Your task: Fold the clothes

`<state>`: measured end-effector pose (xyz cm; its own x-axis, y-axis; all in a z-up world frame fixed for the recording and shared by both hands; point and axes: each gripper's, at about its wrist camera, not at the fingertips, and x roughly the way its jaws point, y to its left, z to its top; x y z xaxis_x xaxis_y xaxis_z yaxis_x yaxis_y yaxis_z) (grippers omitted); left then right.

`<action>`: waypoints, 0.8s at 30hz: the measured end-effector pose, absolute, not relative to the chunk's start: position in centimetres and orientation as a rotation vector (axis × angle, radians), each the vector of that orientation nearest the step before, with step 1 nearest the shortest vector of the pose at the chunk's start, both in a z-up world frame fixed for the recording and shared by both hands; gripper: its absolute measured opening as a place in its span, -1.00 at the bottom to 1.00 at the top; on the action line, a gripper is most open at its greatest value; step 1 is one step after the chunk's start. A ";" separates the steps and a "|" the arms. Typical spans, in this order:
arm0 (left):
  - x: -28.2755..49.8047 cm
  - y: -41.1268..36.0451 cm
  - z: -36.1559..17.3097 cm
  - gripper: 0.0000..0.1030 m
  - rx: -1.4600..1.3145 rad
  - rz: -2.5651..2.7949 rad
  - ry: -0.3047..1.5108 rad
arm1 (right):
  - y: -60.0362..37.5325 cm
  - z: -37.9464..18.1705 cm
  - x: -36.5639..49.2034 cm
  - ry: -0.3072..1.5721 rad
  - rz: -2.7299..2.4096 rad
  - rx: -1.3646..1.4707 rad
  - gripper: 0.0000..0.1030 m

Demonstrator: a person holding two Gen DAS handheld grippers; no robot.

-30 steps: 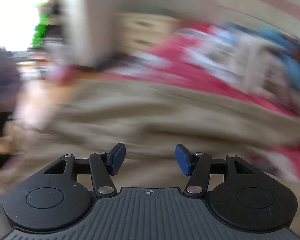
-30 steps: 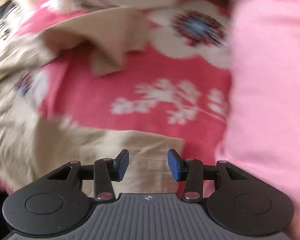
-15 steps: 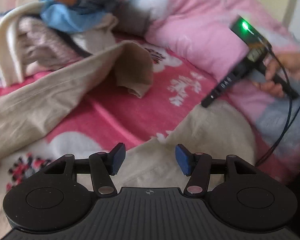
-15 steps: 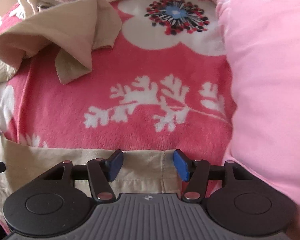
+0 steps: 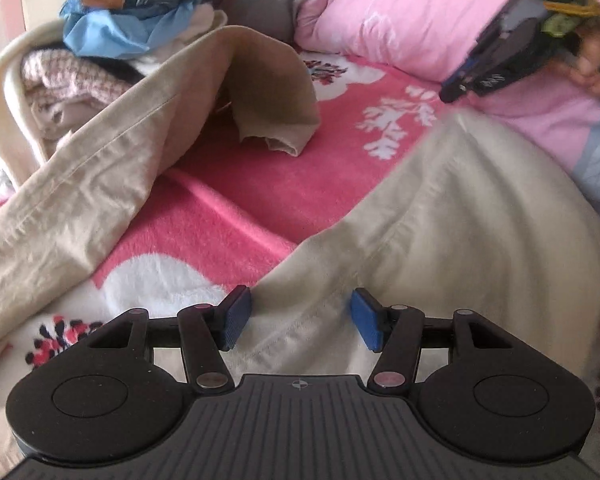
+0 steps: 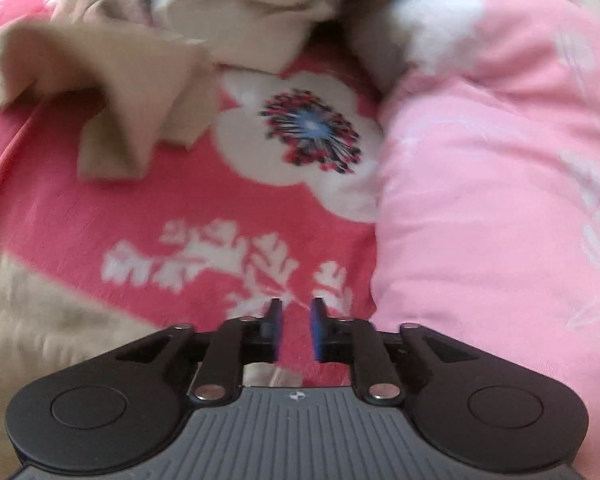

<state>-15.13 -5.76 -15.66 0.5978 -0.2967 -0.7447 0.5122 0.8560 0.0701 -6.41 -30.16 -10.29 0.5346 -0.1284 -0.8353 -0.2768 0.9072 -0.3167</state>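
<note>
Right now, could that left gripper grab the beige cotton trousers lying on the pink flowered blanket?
Probably yes. The left gripper is open, with the beige cotton trousers directly ahead between its blue pads. Nothing lies in between.

Left tool: black linkages, blue pads, silver rivets.

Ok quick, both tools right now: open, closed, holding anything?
Left tool: open, pads either side of the beige trousers, not clamped.
Right tool: nearly closed, small gap; whether it grips anything cannot be told.
</note>
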 end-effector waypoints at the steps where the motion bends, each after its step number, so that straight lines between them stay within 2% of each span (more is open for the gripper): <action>1: -15.2 -6.0 -15.5 0.10 0.303 -0.474 0.793 | -30.9 -9.1 -6.4 1.017 0.128 -0.346 -0.56; 2: -15.4 -6.1 -15.3 0.10 0.311 -0.470 0.785 | -31.5 -7.9 -6.9 1.009 0.165 -0.277 -0.40; 3: -15.6 -6.1 -15.0 0.10 0.312 -0.466 0.775 | -31.8 -6.8 -7.4 1.007 0.198 -0.235 -0.17; 4: -15.9 -6.0 -14.6 0.10 0.301 -0.464 0.762 | -32.0 -5.8 -8.0 1.031 0.231 -0.210 -0.04; 10: -17.0 -5.9 -12.5 0.10 0.189 -0.570 0.726 | -31.0 -5.5 -13.1 1.417 0.471 -0.278 0.20; 14: -17.6 -7.0 -12.3 0.10 0.142 -0.699 0.738 | -31.8 -9.4 -14.6 1.676 0.465 -0.215 0.21; 18: -18.4 -8.3 -12.4 0.10 0.099 -0.868 0.791 | -34.2 -13.0 -13.9 1.799 0.352 0.083 0.20; 22: -19.6 -9.3 -12.9 0.19 0.080 -0.963 0.839 | -35.3 -12.5 -12.8 1.684 0.358 0.295 -0.13; 24: -20.0 -9.9 -13.4 0.22 0.073 -0.968 0.866 | -34.7 -10.7 -12.3 1.588 0.407 0.313 -0.16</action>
<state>-19.98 -9.87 -13.42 0.2690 -0.6900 -0.6720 0.7447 0.5914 -0.3092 -12.26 -34.67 -10.66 -0.0592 0.4389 -0.8966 -0.0469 0.8959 0.4417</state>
